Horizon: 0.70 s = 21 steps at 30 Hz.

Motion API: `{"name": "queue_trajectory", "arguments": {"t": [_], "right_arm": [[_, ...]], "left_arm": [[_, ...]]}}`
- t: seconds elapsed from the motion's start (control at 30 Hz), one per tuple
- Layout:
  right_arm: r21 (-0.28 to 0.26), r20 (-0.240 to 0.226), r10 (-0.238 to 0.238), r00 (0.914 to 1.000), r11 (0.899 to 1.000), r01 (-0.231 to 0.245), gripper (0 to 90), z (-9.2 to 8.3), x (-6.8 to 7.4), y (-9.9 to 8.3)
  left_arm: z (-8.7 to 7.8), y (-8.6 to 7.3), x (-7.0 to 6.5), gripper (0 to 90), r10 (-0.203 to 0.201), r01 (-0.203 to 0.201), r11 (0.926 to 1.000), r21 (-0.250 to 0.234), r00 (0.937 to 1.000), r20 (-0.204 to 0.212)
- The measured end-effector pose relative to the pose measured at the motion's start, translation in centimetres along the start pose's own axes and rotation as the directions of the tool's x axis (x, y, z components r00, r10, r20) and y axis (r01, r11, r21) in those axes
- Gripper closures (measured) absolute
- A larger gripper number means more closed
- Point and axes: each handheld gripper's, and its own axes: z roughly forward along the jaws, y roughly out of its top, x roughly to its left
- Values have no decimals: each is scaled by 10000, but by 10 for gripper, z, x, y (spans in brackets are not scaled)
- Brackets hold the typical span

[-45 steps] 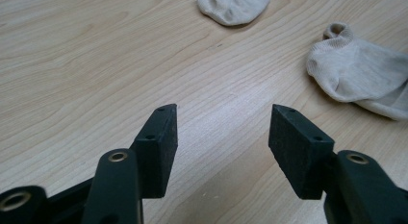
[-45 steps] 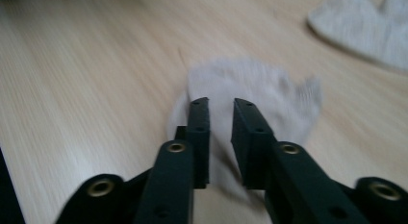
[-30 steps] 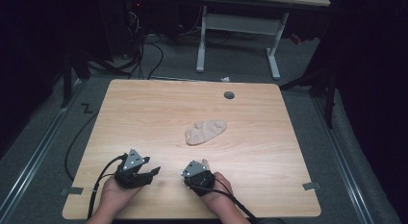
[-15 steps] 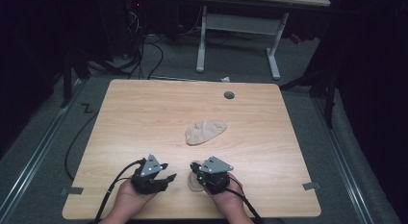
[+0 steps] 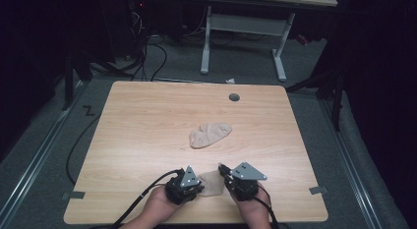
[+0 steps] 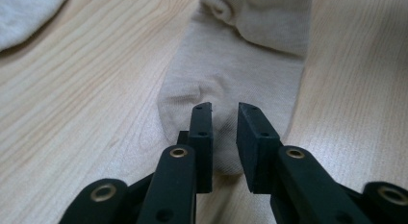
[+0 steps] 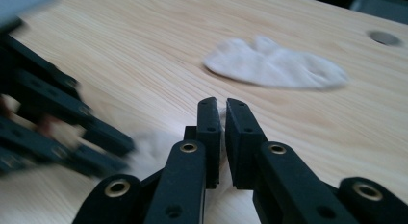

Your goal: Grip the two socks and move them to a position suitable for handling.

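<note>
Left gripper point(image 5: 189, 186): compact black body, grey three-cornered top plate with small screws at its corners, black cable trailing toward 7 o'clock. Two black rectangular jaws point(image 6: 225, 137) on black link arms, brass-ringed pivot holes, small dimples on the jaw tops.

Right gripper point(image 5: 231, 179): same black build, wider grey three-cornered plate, cable toward 5 o'clock. Jaws point(image 7: 222, 137) identical, brass-ringed pivots.

Forearms: bare, no sleeves visible.
</note>
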Motion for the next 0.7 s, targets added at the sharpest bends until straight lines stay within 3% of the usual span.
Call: {"name": "queue_trajectory", "arguments": {"t": [0.17, 0.3, 0.37, 0.53, 0.7], "right_arm": [[376, 773, 430, 9961, 9982, -460, 829, -21, -24, -20], [479, 974, 500, 9940, 9973, -549, 834, -24, -29, -23], [841, 786, 435, 9960, 9952, -501, 842, -17, -29, -25], [2131, 302, 132, 9995, 9768, -194, 845, 10, -25, -34], [2421, -80, 206, 9998, 9701, -181, 841, 21, -22, -36]], "left_arm": [[-1, 0, 5, 761, 113, -115, 9999, 83, 9996, 249], [-2, -1, 9, 758, 17, -21, 9999, 131, 9994, 335], [-3, -2, 9, 756, 70, -75, 9998, 167, 9995, 298], [-8, -6, 15, 754, 155, -160, 9996, 218, 9996, 250], [-16, -15, 24, 746, -120, 118, 9998, 135, 9998, 166]]}}
